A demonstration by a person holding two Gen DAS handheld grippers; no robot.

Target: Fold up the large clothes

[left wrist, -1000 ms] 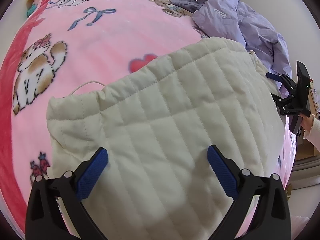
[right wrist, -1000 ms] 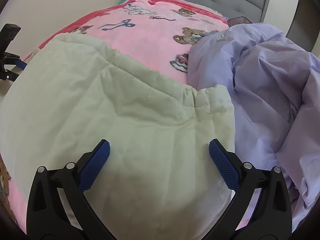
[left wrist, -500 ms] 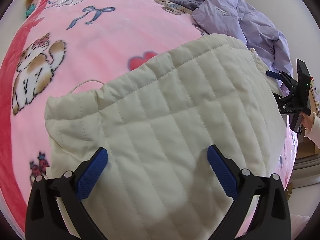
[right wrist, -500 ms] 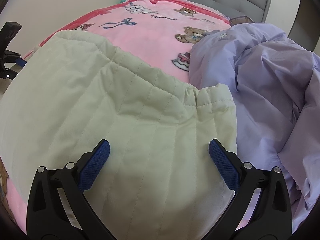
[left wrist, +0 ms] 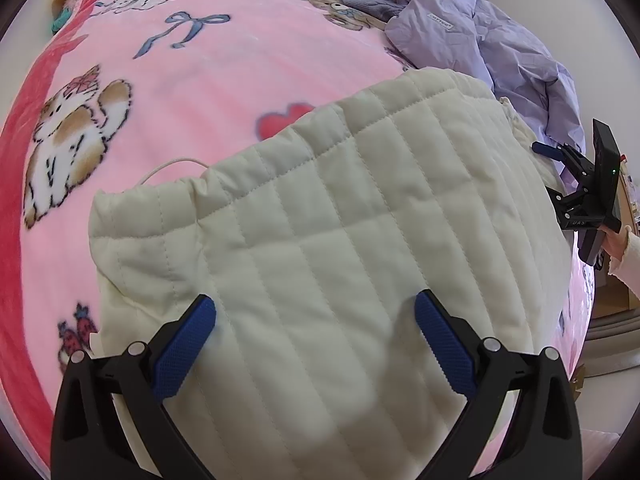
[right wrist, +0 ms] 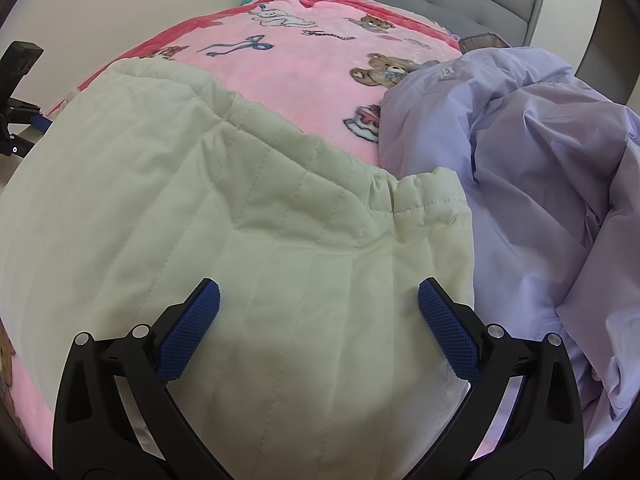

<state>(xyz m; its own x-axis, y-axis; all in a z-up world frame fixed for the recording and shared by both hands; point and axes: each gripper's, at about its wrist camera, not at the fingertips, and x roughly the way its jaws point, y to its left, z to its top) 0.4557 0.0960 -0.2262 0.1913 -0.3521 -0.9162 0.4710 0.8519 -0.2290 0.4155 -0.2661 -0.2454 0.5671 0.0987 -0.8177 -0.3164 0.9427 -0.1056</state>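
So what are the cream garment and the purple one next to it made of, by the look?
Cream garment: padded quilted fabric, matte, going by the puffy stitched channels and gathered hem. Purple garment: thin smooth woven cloth, perhaps nylon or cotton, with crisp wrinkles and a faint sheen.

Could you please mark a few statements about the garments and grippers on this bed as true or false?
1. The left gripper is open above the cream quilted garment. True.
2. The right gripper is shut on the lilac jacket. False: it is open over the cream garment and holds nothing.
3. The lilac jacket lies neatly folded. False: it is a crumpled heap.
4. A thin white cord pokes out from the cream garment's gathered edge. True.
5. The pink blanket is plain. False: it is printed with bears, bows and hearts.
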